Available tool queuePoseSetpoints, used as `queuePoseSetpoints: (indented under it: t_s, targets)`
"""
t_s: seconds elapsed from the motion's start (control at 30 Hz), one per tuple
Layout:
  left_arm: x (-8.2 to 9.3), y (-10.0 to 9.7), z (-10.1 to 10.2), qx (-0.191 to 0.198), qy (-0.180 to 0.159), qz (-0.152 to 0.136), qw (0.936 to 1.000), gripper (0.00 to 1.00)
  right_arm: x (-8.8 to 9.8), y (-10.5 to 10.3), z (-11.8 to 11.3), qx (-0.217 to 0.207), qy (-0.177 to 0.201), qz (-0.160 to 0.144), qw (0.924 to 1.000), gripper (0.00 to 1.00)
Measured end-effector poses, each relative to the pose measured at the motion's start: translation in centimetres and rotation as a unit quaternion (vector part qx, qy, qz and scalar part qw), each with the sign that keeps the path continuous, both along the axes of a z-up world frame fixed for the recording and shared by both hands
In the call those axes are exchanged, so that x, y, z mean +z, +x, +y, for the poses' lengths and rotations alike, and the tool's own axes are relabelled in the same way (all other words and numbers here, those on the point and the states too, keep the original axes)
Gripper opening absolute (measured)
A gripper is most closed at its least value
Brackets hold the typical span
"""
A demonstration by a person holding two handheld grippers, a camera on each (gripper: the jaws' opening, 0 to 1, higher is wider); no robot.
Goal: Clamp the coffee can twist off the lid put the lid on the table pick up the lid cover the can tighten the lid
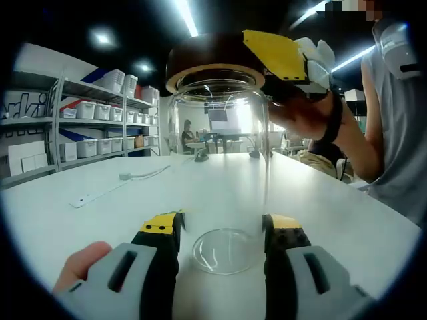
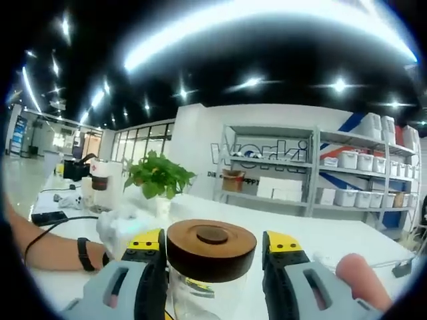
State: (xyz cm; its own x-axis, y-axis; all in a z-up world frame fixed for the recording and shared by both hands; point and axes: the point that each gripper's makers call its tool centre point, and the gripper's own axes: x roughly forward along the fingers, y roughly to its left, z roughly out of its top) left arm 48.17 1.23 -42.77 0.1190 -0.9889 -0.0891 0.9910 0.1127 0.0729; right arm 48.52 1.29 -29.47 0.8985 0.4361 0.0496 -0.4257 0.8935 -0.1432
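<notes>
here the can point(image 1: 220, 167), a clear glass jar, stands upright on the white table point(image 1: 100, 220) and serves as the landmark for everything else. in the left gripper view the left gripper point(image 1: 222, 233) has its two yellow-tipped jaws either side of the can's base, close against the glass, though whether they press it or only flank it is hard to tell through the clear wall. on top of the can sits the lid point(image 1: 213, 60), dark brown and round, level on the rim. the right gripper point(image 1: 283, 57) comes in from the right of the can at lid height, one yellow jaw lying against the lid's side, held by a gloved hand point(image 1: 310, 100).

in the right gripper view the same lid point(image 2: 211, 248) is seen from above and to the side (a darker disc marks its middle), with the can point(image 2: 200, 293) below it. the right gripper point(image 2: 211, 243) has a jaw on each side of the lid, right at its edge; contact cannot be confirmed. beyond the can a potted plant point(image 2: 159, 179) stands on the table point(image 2: 333, 240), and farther back are shelves point(image 2: 347, 173) with white bins. left of the can a forearm wears a black wristband point(image 2: 82, 254).
</notes>
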Motion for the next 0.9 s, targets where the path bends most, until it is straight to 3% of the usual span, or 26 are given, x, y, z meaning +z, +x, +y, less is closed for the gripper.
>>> queuePoseSetpoints:
  t_s: [0.67, 0.9]
  targets:
    - [-0.07, 0.14, -0.01, 0.0, 0.001, -0.001, 1.0, 0.4, -0.22, 0.01, -0.03, -0.016, 0.016, 0.003, 0.9997, 0.48]
    - [-0.09, 0.15, -0.04, -0.003, 0.001, 0.0, 1.0, 0.4, -0.22, -0.01, -0.19, 0.016, 0.016, 0.007, 0.9997, 0.47]
